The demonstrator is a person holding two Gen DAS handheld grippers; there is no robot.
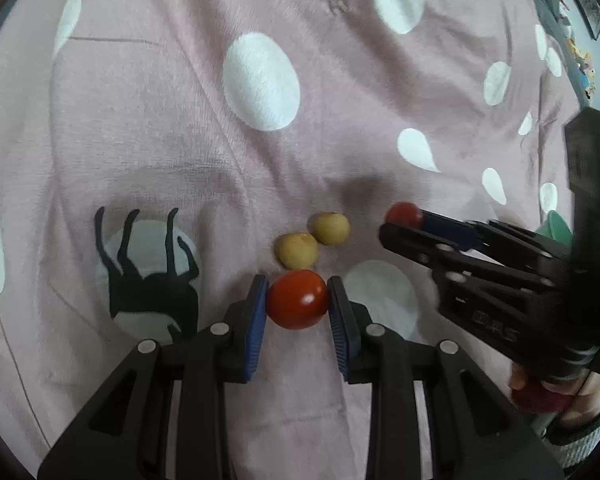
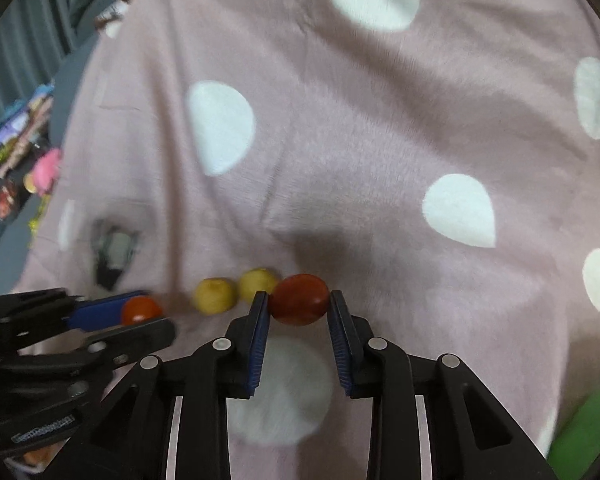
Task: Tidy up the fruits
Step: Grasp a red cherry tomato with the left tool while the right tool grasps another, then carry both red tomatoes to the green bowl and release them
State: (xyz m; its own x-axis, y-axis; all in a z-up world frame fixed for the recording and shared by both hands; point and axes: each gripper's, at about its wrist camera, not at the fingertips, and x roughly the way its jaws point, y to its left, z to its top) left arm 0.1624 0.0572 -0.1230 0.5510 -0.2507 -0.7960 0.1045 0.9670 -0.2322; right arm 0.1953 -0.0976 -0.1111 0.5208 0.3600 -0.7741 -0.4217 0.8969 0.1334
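Observation:
My left gripper (image 1: 298, 300) is shut on a red tomato (image 1: 297, 299) just above the pink spotted blanket (image 1: 180, 140). Two small yellow fruits (image 1: 296, 250) (image 1: 329, 228) lie side by side on the blanket just beyond it. My right gripper (image 2: 299, 300) is shut on a second red tomato (image 2: 299, 299); in the left wrist view that tomato (image 1: 404, 216) shows at the right, past the yellow fruits. The right wrist view shows the yellow fruits (image 2: 214, 295) (image 2: 258, 282) to the left of its tomato, and the left gripper's tomato (image 2: 140, 310) further left.
The blanket has white dots and a black horse print (image 1: 148, 280). A green object (image 2: 584, 432) sits at the lower right of the right wrist view. Colourful items (image 2: 24, 152) lie beyond the blanket's left edge. A hand (image 1: 540, 396) holds the right gripper's handle.

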